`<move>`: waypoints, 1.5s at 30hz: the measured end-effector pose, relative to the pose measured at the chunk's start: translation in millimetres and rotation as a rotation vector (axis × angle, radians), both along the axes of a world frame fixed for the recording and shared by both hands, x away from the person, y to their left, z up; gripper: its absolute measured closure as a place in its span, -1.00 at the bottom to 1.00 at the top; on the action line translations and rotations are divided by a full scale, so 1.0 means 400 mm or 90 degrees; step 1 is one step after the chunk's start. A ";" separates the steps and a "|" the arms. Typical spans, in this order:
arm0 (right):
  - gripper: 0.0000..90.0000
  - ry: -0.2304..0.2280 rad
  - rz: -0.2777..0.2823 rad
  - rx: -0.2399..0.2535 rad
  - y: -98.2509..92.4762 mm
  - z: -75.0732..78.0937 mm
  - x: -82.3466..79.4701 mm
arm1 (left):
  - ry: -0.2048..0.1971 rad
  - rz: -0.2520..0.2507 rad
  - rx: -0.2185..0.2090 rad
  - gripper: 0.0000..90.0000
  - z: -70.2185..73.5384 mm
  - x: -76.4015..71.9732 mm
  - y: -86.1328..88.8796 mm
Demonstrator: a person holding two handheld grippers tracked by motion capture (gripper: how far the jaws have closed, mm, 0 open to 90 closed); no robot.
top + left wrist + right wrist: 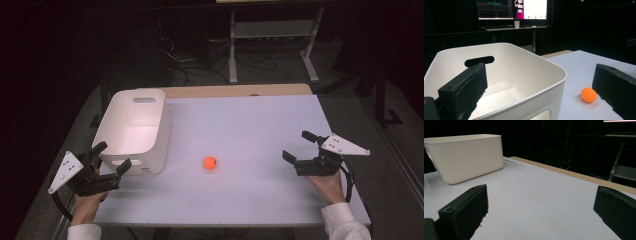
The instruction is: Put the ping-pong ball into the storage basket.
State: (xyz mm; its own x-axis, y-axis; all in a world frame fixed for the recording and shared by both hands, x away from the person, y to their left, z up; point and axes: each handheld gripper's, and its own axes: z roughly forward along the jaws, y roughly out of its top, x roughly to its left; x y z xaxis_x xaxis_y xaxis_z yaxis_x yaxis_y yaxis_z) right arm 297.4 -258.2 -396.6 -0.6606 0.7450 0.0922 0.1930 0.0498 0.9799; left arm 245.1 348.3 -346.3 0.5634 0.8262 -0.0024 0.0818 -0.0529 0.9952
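Observation:
A small orange ball [210, 162] lies on the white table [250, 125], just right of a white bin [132, 131] with handle slots. My left gripper [111, 156] hovers at the bin's near left corner with its jaws wide apart and nothing between them. In the left gripper view the bin [506, 75] looks hollow and bare inside, and the ball [588, 94] sits by the right jaw. My right gripper [299, 145] stands open near the table's right edge, well right of the ball. The right gripper view has the bin [466, 156] far off to the left.
A wooden strip [235, 90] runs along the table's far edge. Beyond it stand a dark floor with cables and a desk frame [270, 40]. Monitors [511, 9] and a paper cup [516, 24] sit on a far desk.

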 end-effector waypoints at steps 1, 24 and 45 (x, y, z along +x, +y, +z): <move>-1.00 0.000 0.000 -0.001 0.000 0.000 0.000 | 0.001 0.002 0.002 -1.00 -0.001 0.000 0.001; -1.00 0.006 -0.006 -0.018 0.003 -0.010 -0.008 | 0.021 -0.023 0.048 -1.00 0.016 0.022 -0.028; -1.00 0.010 -0.007 -0.028 0.006 -0.016 -0.006 | 0.065 -0.078 0.119 -1.00 0.100 0.069 -0.077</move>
State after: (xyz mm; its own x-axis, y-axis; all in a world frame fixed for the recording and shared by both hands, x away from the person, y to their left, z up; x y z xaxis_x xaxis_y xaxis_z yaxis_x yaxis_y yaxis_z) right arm 294.9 -255.6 -403.0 -0.6509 0.7559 0.0696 0.2088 0.0901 0.9738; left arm 272.6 317.7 -306.3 0.6642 0.7432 0.0813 0.1636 -0.2506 0.9542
